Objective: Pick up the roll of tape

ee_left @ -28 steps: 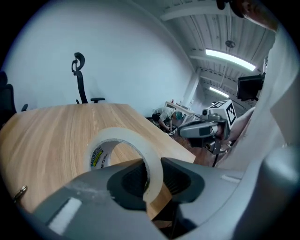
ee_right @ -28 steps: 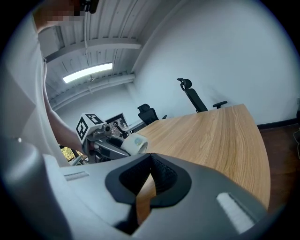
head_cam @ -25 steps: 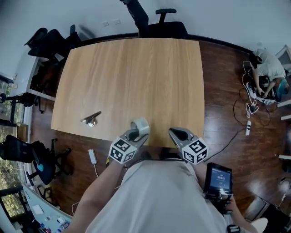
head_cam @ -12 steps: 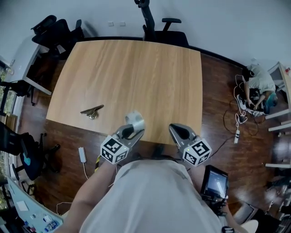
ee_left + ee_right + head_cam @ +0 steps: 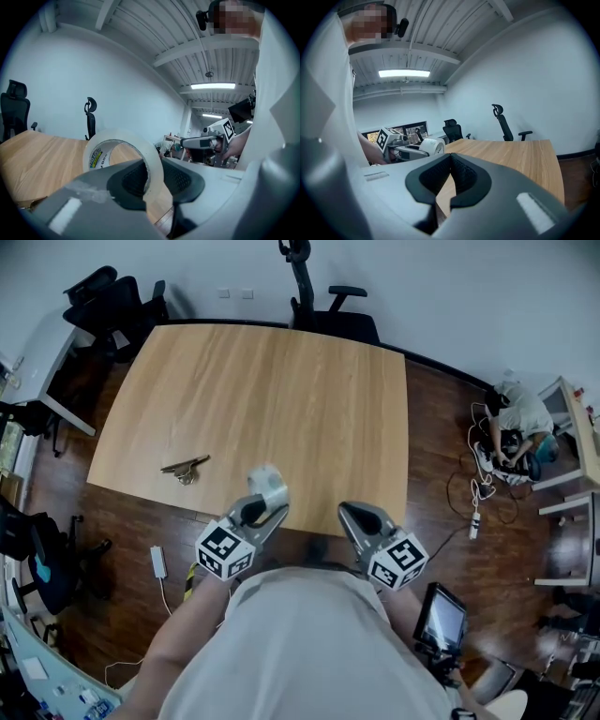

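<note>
Roll of tape: the roll of tape [image 5: 265, 482] sits in the left gripper [image 5: 255, 512], over the near edge of the desk [image 5: 281, 399] and, as far as I can judge, clear of the wood.
Left fingers: clenched on the roll. In the left gripper view the pale wall of the roll of tape [image 5: 117, 138] runs down between the two dark pads of the left gripper [image 5: 153, 178]. One finger looks to be inside the hole and the other on the outer face.
Right fingers: the right gripper [image 5: 354, 515] is pressed closed with nothing between. Its own view shows the pads of the right gripper [image 5: 449, 180] meeting, with only desk beyond them.
Which way the roll lies: it stands ahead of and above the left fingertips, most of the ring sticking out past them. From the right fingers it is off to the side and well apart.
Axis of the roll: the hole opens back toward the left fingers and a little to their left, so the axis seems to run roughly along them.
Nearer hand: the left, plainly, since it already has the roll.
Elsewhere: a small metal object [image 5: 185, 467] lies on the desk, far to the left of both pairs of fingers.
Stage, as I read it: the pick-up looks as good as done. What matters is that the pinch on that thin wall does not slip.
</note>
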